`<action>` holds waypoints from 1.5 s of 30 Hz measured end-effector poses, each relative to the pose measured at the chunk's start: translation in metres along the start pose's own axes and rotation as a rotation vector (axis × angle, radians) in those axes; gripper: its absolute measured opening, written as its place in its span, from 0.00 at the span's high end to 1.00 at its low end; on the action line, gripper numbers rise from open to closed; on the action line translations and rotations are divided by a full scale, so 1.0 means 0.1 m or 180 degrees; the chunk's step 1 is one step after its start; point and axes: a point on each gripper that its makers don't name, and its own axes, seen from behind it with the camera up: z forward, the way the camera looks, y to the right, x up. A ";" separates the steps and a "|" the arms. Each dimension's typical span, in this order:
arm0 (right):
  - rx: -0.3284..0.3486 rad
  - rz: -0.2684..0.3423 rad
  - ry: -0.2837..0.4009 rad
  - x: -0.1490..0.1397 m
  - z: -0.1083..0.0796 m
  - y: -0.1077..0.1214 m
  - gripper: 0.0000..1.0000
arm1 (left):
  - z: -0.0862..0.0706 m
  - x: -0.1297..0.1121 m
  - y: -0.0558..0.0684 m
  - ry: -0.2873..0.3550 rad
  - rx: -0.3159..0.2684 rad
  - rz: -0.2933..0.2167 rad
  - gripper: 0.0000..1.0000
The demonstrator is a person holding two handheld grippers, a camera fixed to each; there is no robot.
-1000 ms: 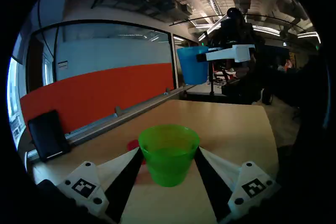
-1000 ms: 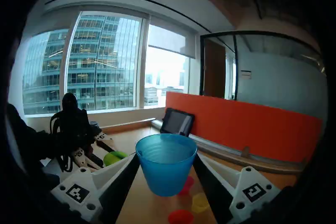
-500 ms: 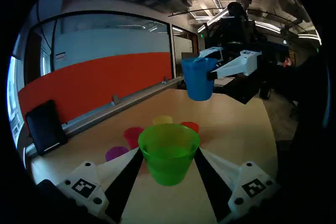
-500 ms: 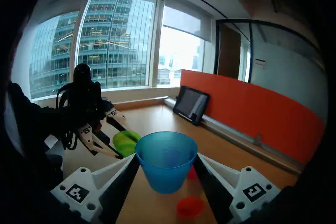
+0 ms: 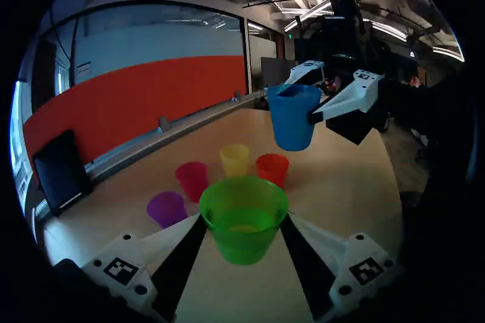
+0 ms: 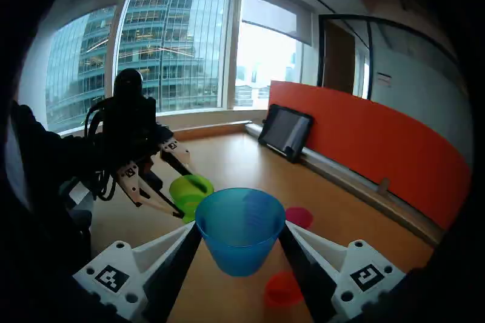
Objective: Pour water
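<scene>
In the left gripper view my left gripper [image 5: 244, 232] is shut on a green cup [image 5: 244, 219] held upright, with a little liquid at its bottom. Beyond it, my right gripper [image 5: 295, 116] holds a blue cup [image 5: 292, 118] in the air above the table. In the right gripper view my right gripper [image 6: 240, 239] is shut on that blue cup [image 6: 240, 230], upright. Farther off to the left, my left gripper [image 6: 188, 193] carries the green cup [image 6: 190, 194], with a person's dark sleeve behind it.
On the wooden table [image 5: 339, 177] stand a purple cup [image 5: 166, 208], a pink cup [image 5: 192, 180], a yellow cup [image 5: 234, 160] and a red cup [image 5: 271, 169]. A dark tablet [image 5: 57, 171] leans against the orange partition [image 5: 139, 99]. Large windows [image 6: 163, 56] face the right gripper.
Both views have tilted downward, so the table and its small cups came into sight. The blue cup has come lower and nearer to the green cup.
</scene>
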 end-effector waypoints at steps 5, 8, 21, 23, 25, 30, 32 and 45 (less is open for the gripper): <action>0.0031 -0.0022 -0.0086 -0.17 0.05 -0.05 0.09 | 0.04 -0.14 -0.02 -0.0113 -0.0021 -0.0026 0.16; 0.0040 -0.0019 -0.0138 -0.28 0.10 -0.06 0.09 | 0.06 -0.23 -0.02 -0.0184 -0.0038 -0.0031 0.16; 0.0074 -0.0010 -0.0361 -0.70 0.26 -0.11 0.09 | 0.20 -0.62 -0.01 -0.0554 -0.0121 -0.0111 0.16; 0.0073 -0.0010 -0.0394 -0.75 0.29 -0.11 0.09 | 0.22 -0.67 -0.01 -0.0615 -0.0139 -0.0115 0.16; 0.0079 -0.0009 -0.0415 -0.79 0.31 -0.12 0.09 | 0.24 -0.72 -0.01 -0.0667 -0.0156 -0.0111 0.16; 0.0099 0.0007 -0.0471 -0.91 0.36 -0.15 0.09 | 0.28 -0.82 0.01 -0.0770 -0.0196 -0.0089 0.16; 0.0111 0.0012 -0.0496 -0.96 0.38 -0.16 0.09 | 0.29 -0.85 0.02 -0.0797 -0.0213 -0.0083 0.16; 0.0103 0.0024 -0.0556 -1.06 0.42 -0.16 0.09 | 0.34 -0.97 -0.01 -0.0835 -0.0205 -0.0123 0.16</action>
